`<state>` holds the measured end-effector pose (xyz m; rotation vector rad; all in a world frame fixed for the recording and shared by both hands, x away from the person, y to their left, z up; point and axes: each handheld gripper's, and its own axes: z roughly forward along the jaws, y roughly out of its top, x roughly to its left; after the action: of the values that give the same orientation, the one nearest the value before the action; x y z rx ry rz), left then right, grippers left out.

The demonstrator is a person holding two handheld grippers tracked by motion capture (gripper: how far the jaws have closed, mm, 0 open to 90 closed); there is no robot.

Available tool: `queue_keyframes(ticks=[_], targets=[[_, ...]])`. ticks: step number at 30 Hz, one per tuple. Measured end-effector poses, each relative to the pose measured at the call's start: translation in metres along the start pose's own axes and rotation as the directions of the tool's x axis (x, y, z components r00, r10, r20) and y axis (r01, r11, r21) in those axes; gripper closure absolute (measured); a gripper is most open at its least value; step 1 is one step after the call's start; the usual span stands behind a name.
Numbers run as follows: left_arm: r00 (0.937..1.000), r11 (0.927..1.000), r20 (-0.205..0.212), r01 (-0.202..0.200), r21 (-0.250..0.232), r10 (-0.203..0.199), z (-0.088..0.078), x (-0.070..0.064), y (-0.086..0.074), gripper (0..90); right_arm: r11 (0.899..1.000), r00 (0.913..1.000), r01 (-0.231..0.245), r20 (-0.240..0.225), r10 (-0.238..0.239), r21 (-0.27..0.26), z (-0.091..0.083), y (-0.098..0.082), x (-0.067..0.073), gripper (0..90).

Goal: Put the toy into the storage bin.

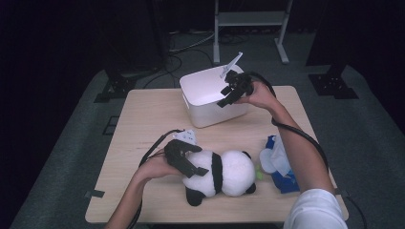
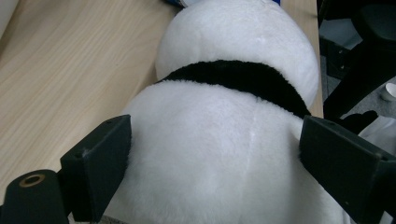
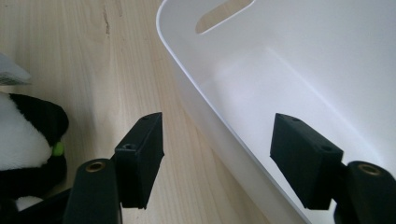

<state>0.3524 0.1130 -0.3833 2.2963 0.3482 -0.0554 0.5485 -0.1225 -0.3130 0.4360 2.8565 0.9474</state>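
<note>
Step in hand: the left gripper [image 1: 191, 168] clamps the black-and-white plush panda [image 1: 224, 174]; the right gripper [image 1: 228, 95] straddles the near wall of the white plastic bin [image 1: 203, 88]
Doing it well: likely squeeze deep into the soft body, lift toward 12 o'clock, steady the bin
Left claw: pinching the panda's white back [image 2: 210, 154]
Right claw: spread, pads apart either side of the bin's rim [image 3: 187, 93]
Panda: lying on the pale wooden table [image 1: 143, 124] at 6 o'clock of the bin, fluffy, black band across its middle

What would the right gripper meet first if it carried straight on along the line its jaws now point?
Most likely the near wall of the white bin: the right gripper has one jaw outside that rim and one inside. Depth is unclear.
</note>
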Motion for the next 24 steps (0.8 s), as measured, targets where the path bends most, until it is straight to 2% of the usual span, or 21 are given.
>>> queue_keyframes(ticks=[13,18,21,24], targets=[[1.0000,1.0000,0.003,0.000,0.001,0.000,0.0002,0.0013,-0.0001,9.5,0.999,0.9999,-0.007,-0.011,0.007,0.035,0.0096,-0.0041,-0.0015,37.8],[1.0000,1.0000,0.003,0.001,0.003,-0.001,-0.0001,0.0010,-0.0002,9.5,0.999,1.0000,-0.003,-0.007,0.003,0.035,0.0087,-0.0052,-0.0009,43.2],[1.0000,1.0000,0.002,0.001,0.001,-0.001,-0.0001,0.0010,-0.0004,9.5,0.999,0.9998,-0.004,-0.021,0.004,0.034,0.0076,-0.0061,-0.0005,47.8],[1.0000,1.0000,0.003,0.001,0.001,-0.001,-0.0001,0.0010,-0.0005,9.5,0.999,0.9997,0.008,-0.025,-0.008,0.038,0.0070,-0.0065,0.0015,48.7]])
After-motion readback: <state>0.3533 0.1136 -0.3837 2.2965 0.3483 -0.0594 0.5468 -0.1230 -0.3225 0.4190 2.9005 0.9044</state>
